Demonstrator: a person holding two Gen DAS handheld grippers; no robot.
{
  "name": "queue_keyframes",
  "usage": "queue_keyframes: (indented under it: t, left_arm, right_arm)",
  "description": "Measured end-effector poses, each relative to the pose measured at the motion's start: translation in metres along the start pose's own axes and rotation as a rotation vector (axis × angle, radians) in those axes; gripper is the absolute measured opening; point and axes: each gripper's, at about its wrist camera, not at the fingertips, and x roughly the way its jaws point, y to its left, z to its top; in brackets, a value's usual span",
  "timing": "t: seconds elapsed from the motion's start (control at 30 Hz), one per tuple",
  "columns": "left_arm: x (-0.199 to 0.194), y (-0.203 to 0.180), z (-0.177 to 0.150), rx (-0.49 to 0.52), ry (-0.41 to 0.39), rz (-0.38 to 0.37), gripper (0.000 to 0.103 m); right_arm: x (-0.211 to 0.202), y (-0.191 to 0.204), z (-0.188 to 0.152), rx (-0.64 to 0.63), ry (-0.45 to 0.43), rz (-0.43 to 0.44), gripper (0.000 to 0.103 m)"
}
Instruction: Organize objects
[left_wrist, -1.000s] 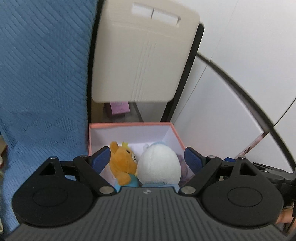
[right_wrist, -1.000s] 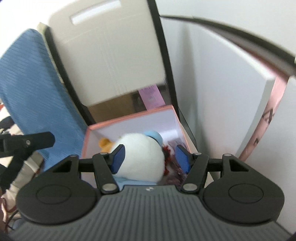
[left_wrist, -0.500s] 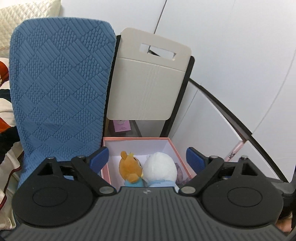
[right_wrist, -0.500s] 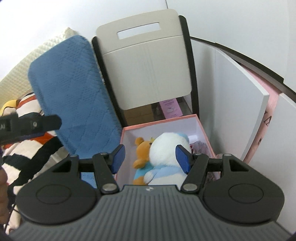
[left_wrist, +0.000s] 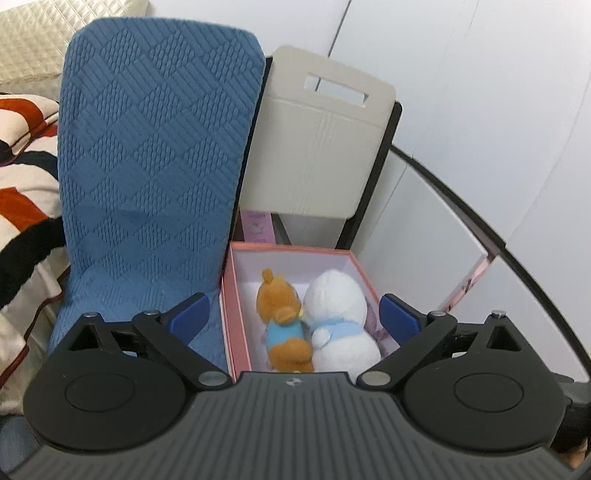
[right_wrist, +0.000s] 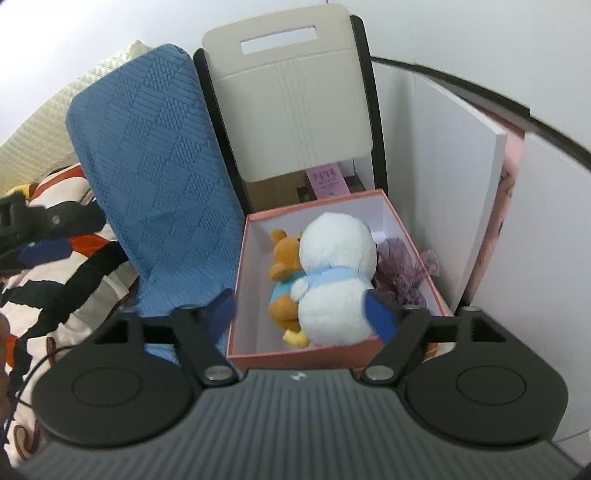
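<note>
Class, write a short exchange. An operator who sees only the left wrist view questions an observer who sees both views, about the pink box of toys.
Operator: What lies right of the white plush? I only catch a sliver.
Observer: A purple lace bundle, between the plush and the box wall.
Operator: The plush's near end is cut off for me. What's there?
Observer: A yellow foot sticks out beside the bear.
</note>
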Motion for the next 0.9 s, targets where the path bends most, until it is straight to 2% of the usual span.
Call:
queue_keyframes:
  t: [0.03,0.4,0.9]
  left_arm:
    - [0.001,0.0,-0.004,0.002,0.005,-0.005,0.1]
    - [0.009,-0.002,-0.029,0.002,0.059,-0.019,0.101]
    - [0.004,-0.001,-0.028,0.0,0.052,-0.023,0.101]
  right_arm:
    - [0.001,-0.001,-0.003,0.005,0.008,0.007,0.093]
    - [0.005,-0.001,-0.021,0.026,0.044,-0.002,0.094]
    - [0.005,0.001,-0.025,0.01,0.067,-0.018,0.094]
